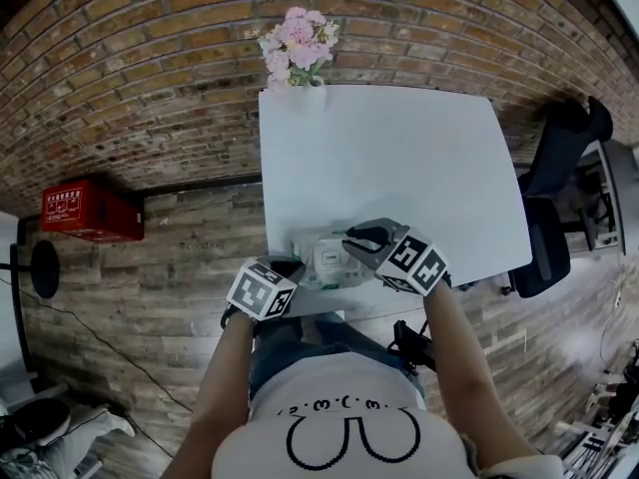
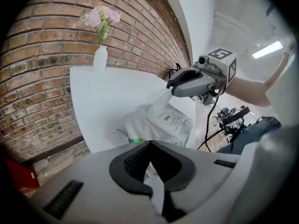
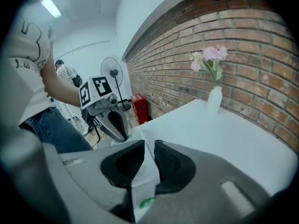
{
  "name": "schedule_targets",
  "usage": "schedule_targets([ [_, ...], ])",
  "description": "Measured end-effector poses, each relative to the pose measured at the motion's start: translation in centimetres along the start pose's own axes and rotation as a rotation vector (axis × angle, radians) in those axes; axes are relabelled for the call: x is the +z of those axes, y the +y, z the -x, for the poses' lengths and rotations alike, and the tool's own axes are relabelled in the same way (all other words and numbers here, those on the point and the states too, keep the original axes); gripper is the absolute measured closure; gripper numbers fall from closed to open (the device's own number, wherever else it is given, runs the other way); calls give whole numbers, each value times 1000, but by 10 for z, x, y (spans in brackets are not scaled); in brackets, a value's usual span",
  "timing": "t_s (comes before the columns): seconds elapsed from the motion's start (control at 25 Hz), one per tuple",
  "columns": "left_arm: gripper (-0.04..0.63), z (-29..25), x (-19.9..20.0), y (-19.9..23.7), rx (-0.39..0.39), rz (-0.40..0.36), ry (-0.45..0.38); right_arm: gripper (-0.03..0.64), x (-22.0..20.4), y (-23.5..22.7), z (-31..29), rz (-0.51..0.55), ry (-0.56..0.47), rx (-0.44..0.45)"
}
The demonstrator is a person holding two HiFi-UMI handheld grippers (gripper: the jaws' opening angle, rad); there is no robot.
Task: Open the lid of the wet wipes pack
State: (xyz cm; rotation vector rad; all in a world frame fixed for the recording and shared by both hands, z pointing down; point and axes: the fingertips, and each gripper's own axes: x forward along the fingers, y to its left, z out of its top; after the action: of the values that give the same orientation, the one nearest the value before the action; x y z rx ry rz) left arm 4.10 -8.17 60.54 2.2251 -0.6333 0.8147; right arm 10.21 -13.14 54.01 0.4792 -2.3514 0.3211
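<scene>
Left gripper view has the left gripper [image 2: 149, 144] nearest, its jaws pressed together on the thin white near edge of the wipes pack [image 2: 140, 125]. The pack lies at the near edge of the white table [image 1: 399, 158], right in front of the person, with a white lid [image 2: 167, 119] printed "OPEN" on its top. Just past that lid, the right gripper [image 2: 169, 84] comes in from the right. Its jaws are drawn narrow and pinch a thin, see-through white flap [image 2: 161, 98] that stands up from the far part of the pack. Right gripper view shows the same white sheet pressed between the two dark pads. Whether this flap belongs to the lid or to the wrapper is not clear.

Beyond the pack the tabletop is bare up to its far edge. There a white vase [image 1: 312, 93] of pink flowers stands against the brick wall [image 1: 150, 68]. A red box [image 1: 85, 211] sits on the floor to the left, and a black chair [image 1: 554, 208] stands to the right of the table.
</scene>
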Motion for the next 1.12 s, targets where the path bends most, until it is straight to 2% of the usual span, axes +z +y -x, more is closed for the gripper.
schedule_targets([
  [0.24, 597, 0, -1, 0, -8, 0, 9, 560, -4, -41, -9, -49, -7, -166],
  [0.44, 597, 0, 0, 0, -9, 9, 2, 549, -15, -54, -22, -131, 0, -228],
  [0.56, 597, 0, 0, 0, -9, 7, 5, 540, -22, -58, -29, -139, 29, -268],
  [0.8, 597, 1, 0, 1, -3, 17, 2, 528, -32, -57, -41, -124, 95, -279],
  [1.12, 597, 1, 0, 1, 35, 16, -6, 526, -18, -59, -23, -127, 25, -307],
])
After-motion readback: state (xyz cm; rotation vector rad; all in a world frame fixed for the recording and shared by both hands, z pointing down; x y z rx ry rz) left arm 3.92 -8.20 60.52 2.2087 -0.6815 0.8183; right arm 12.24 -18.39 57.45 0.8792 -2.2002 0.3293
